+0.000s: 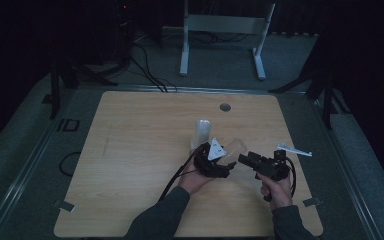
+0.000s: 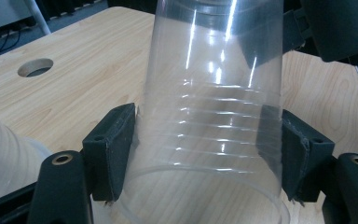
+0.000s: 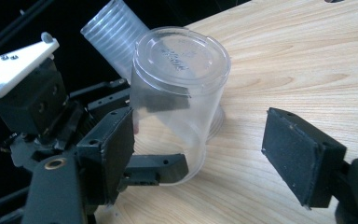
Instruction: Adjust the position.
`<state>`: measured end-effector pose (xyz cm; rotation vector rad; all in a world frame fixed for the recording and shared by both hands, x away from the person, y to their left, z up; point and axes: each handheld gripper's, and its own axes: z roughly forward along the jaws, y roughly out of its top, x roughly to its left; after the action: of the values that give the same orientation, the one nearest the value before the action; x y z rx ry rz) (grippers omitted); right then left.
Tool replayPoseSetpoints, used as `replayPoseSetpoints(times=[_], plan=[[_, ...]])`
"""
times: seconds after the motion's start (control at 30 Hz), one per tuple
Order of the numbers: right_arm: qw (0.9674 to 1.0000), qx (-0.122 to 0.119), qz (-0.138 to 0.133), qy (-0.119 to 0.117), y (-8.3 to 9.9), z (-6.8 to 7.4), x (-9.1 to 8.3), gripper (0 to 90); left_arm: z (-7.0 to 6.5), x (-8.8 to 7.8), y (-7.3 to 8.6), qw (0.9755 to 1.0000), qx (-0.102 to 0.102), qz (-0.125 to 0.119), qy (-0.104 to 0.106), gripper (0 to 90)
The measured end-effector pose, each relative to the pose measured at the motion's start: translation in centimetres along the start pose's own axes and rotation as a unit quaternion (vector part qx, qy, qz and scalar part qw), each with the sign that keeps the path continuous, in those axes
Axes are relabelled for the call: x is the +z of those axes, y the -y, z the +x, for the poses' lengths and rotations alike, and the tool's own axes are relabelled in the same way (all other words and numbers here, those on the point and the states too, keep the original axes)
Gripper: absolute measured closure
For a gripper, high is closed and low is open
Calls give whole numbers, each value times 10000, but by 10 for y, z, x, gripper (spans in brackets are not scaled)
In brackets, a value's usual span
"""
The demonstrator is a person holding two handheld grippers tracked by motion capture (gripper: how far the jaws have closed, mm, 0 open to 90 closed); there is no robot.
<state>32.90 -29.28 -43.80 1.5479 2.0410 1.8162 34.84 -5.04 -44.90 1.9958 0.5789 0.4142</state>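
A clear plastic cup (image 2: 214, 93) stands bottom-up on the wooden table (image 1: 130, 150), its embossed base (image 3: 182, 56) facing up. My left gripper (image 2: 205, 154) is shut on it, with one black pad (image 2: 114, 149) pressed on each side near the rim. In the high view this gripper (image 1: 227, 162) sits mid-table beside the cup (image 1: 236, 146). My right gripper (image 3: 205, 158) is open around the same cup (image 3: 177, 116). Its left pad (image 3: 112, 144) is close by the cup wall and its right pad (image 3: 300, 156) stands well apart. It comes in from the right (image 1: 245, 160).
A stack of ribbed translucent cups (image 1: 202, 131) rises just behind the left gripper, also visible as cups (image 3: 109, 32) and a cup wall (image 2: 4, 154). A round cable hole (image 1: 225, 107) lies near the table's far edge. A white frame (image 1: 220, 30) stands on the floor beyond.
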Motion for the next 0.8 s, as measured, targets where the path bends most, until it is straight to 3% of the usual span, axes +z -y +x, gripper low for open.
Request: replayPoseSetpoints(times=[0.17, 0.57, 0.8], plan=[[9995, -226, 228, 82, -1, 0, -2, 231, 1, -1, 0, 10000, 41, 36, 31, 294], [9971, -523, 441, 336, -5, -2, -10, 221, 5, -5, -3, 9995, 207, 186, 140, 295], [9933, -809, 665, 496, -9, 3, -8, 253, 5, -7, -5, 9992, 252, 182, 238, 295]])
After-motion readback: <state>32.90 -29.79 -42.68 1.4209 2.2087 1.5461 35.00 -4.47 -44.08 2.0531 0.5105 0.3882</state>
